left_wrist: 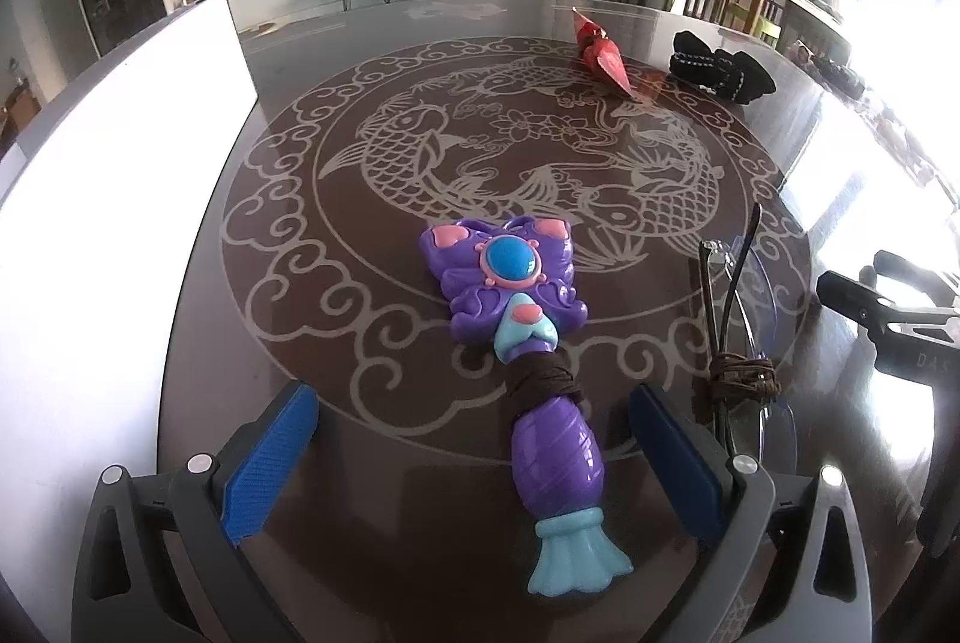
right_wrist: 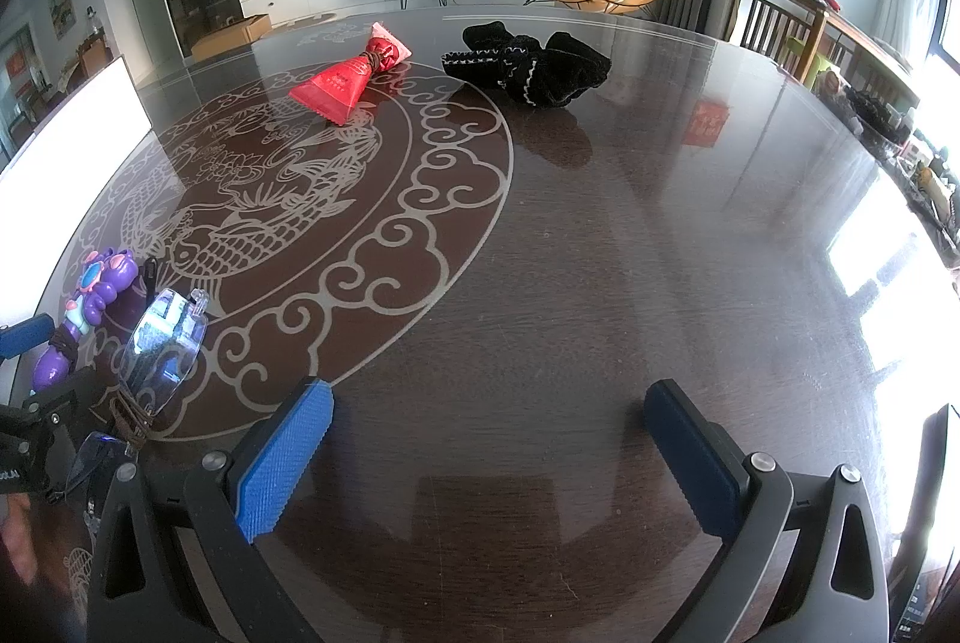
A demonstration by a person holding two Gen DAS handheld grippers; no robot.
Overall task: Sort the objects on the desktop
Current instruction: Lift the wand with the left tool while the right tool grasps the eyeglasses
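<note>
A purple toy wand [left_wrist: 522, 331] with a blue gem and a brown band round its handle lies on the dark table [left_wrist: 360, 463]. My left gripper [left_wrist: 474, 445] is open, its fingers either side of the wand's handle, not touching. Folded glasses [left_wrist: 732, 319] tied with brown cord lie just right of it. A red packet [left_wrist: 600, 54] and black cloth [left_wrist: 720, 63] lie far back. My right gripper [right_wrist: 489, 451] is open and empty over bare table; the wand [right_wrist: 90, 307], glasses [right_wrist: 162, 343], red packet [right_wrist: 351, 81] and black cloth [right_wrist: 531, 63] show in its view.
A white board [left_wrist: 120, 199] stands along the table's left side, also in the right wrist view [right_wrist: 66, 138]. The right gripper's body [left_wrist: 888, 319] shows at the right edge of the left view. Chairs and a cluttered side table [right_wrist: 870, 60] stand beyond the right edge.
</note>
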